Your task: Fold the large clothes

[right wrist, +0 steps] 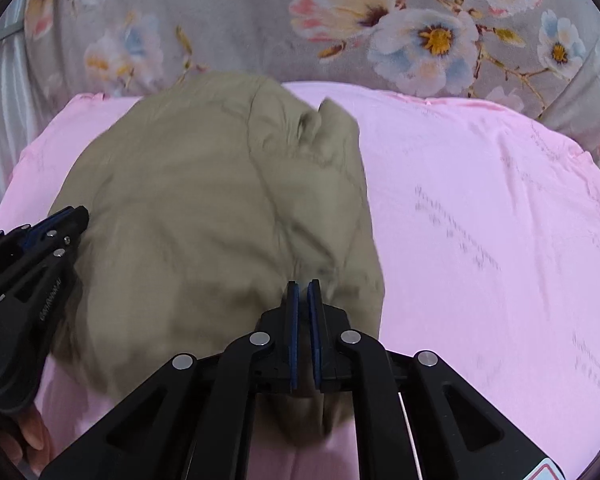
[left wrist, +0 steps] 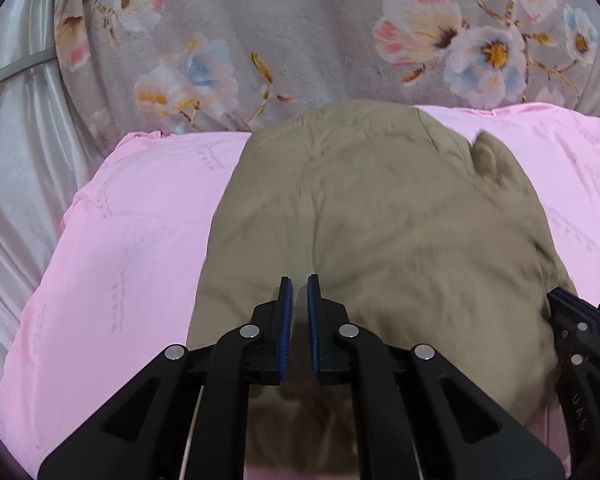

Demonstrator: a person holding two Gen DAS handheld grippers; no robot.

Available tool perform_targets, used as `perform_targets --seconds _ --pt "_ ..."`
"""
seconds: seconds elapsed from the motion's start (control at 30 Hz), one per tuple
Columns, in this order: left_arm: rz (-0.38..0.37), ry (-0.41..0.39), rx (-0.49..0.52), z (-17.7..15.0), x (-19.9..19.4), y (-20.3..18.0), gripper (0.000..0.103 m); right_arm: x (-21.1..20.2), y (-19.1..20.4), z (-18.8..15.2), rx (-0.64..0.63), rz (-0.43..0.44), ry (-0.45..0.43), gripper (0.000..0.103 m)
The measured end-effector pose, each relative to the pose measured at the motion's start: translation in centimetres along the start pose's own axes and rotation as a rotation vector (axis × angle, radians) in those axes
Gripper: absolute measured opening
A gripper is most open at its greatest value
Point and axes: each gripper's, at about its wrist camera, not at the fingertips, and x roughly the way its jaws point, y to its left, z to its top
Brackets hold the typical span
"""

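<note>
From my left wrist, the left gripper [left wrist: 300,286] pinches the near edge of the khaki cotton garment [left wrist: 380,216] on the pink bedsheet [left wrist: 112,248]. From my right wrist, the right gripper [right wrist: 303,292] seems clamped likewise; folding looks midway.

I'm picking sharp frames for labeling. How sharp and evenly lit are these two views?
Left wrist view: the khaki garment is motion-smeared, the left tool crisp; fisheye bends the pink sheet. Right wrist view: same smear on the garment, the right tool sharp; soft even light, no glare.
</note>
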Motion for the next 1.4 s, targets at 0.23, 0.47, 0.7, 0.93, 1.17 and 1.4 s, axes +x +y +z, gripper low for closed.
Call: perform_targets --seconds 0.23,0.47,0.7,0.93,1.17,1.4 --pt "-0.034 0.029 -0.058 -5.3 -4.2 0.8 0.033 -5.3 -1.0 -5.5 0.057 -0.007 -0.051 0.047" --pt "-0.055 0.008 -0.107 -9.6 -8.6 2.0 0.071 -8.9 0.1 -10.9 -0.007 -0.043 -0.069 0.072" --pt "-0.014 -0.034 -0.106 -12.2 -12.2 2.9 0.09 -11.9 0.0 -12.9 0.021 -0.054 -0.16 0.087" --pt "-0.012 -0.06 -0.106 -12.5 -12.7 2.8 0.09 -11.5 -0.2 -13.0 0.044 -0.087 -0.138 0.087" --pt "0.01 -0.072 -0.108 -12.8 -13.0 2.6 0.09 -11.8 0.0 -13.4 0.031 -0.113 -0.159 0.087" --pt "0.017 -0.07 -0.106 -12.8 -13.0 2.6 0.09 -11.9 -0.1 -13.3 0.029 -0.103 -0.163 0.087"
